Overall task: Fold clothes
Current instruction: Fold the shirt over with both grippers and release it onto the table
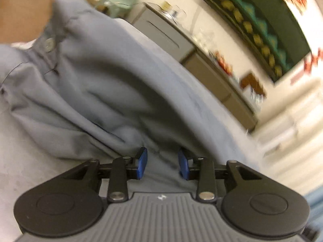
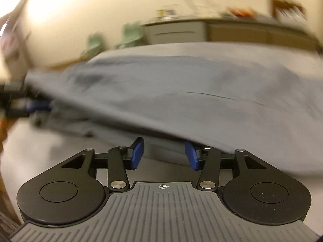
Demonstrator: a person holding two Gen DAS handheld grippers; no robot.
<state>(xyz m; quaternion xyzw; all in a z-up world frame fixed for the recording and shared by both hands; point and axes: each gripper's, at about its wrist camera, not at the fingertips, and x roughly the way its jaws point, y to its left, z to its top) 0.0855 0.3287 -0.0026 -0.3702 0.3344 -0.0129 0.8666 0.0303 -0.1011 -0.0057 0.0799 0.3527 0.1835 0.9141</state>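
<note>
The blue-padded fingers (image 1: 142, 162) of the left gripper (image 1: 162, 164) stand parted, with grey-blue fabric lying in the gap between them; the pads do not press on it. The blue-padded fingers (image 2: 137, 154) of the right gripper (image 2: 164, 154) are likewise apart, the bare surface showing between them, while a fold of cloth drapes over the right-hand finger from above. Whether that fold touches the pad cannot be told through the blur.

The task's garment, a grey-blue button-up cotton shirt (image 1: 97, 84), lies rumpled across a pale grey worktop (image 1: 24, 161). In the left wrist view a pale round button (image 1: 48, 44) sits on the placket near the upper left, with dark stitching just below it, and the fabric rises in a soft hump toward the middle of the frame. In the right wrist view the shirt spreads from left to right across the worktop, its near edge lifted just ahead of the fingers.

At the far left of the right wrist view, the left gripper appears as a dark, blurred shape with a blue pad at the shirt's edge.

Behind the worktop stands a long grey-and-tan cabinet (image 1: 167, 38) against a cream wall, its top crowded with small items too blurred to name. A dark green board with a yellow-dotted border (image 1: 262, 20) hangs on the wall above it. Both views are smeared by motion.
</note>
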